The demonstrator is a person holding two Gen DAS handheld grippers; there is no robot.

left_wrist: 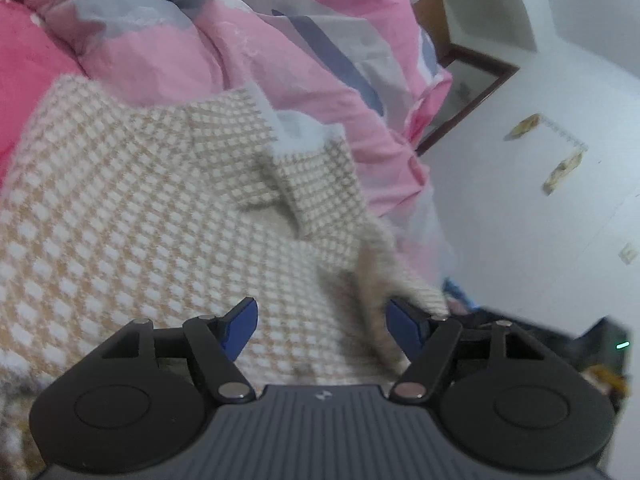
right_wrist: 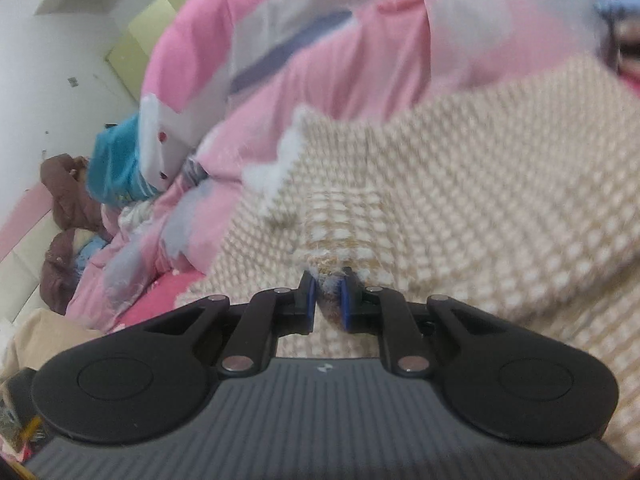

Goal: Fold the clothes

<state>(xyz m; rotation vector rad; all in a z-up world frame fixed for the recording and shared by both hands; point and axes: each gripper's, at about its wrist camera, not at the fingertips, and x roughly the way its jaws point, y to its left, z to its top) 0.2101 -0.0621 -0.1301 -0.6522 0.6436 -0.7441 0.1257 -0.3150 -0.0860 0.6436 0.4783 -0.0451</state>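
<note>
My left hand-held gripper (left_wrist: 322, 330) hovers just over the checked beige-and-white garment (left_wrist: 132, 220), its blue pads (left_wrist: 240, 330) spread wide with nothing pinched between them. A loose strip of the garment hangs down just inside its right pad. Ahead of this hand-held gripper, a folded flap with a white fluffy lining (left_wrist: 298, 130) sticks up from the garment. Beyond that lies the pink quilt (left_wrist: 160, 52) on the bed.

My right hand-held gripper (right_wrist: 328, 300) is clamped on a bunched edge of the same checked garment (right_wrist: 480, 184), the fabric squeezed between its narrow-set pads. The cloth stretches away ahead and to its right. To its left, past the quilt, sit a blue bundle (right_wrist: 114, 164) and a brown bundle (right_wrist: 66, 200).
</note>
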